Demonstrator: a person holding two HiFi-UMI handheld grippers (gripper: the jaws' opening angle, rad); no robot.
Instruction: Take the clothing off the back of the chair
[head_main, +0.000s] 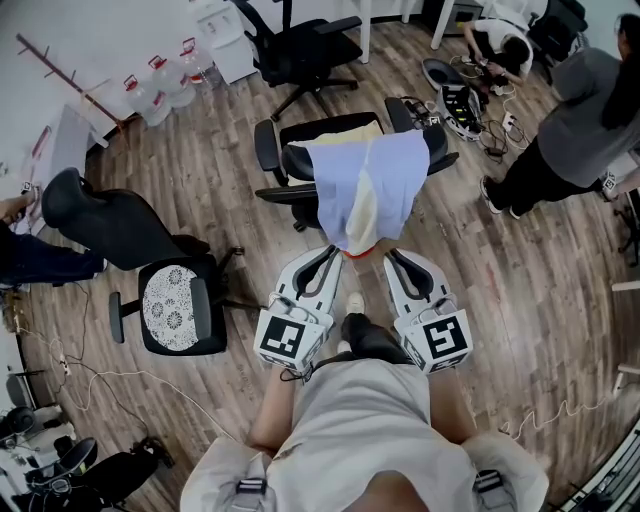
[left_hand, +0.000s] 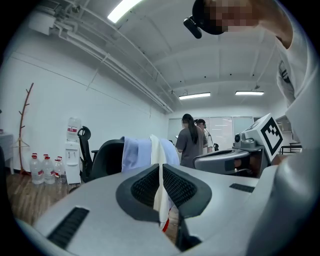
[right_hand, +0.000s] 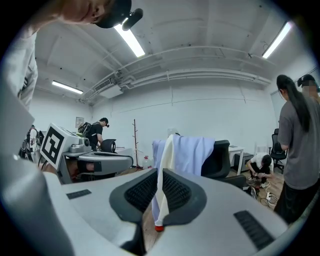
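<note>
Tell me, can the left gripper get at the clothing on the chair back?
Probably yes: the left gripper points straight at the clothing draped over the chair back, with nothing between them. Its jaws are together, so they would need to open first.

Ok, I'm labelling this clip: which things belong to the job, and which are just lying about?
Job: clothing, the chair it hangs on, left gripper, right gripper.
Lying about: patterned-seat chair, water bottles, far black chair.
</note>
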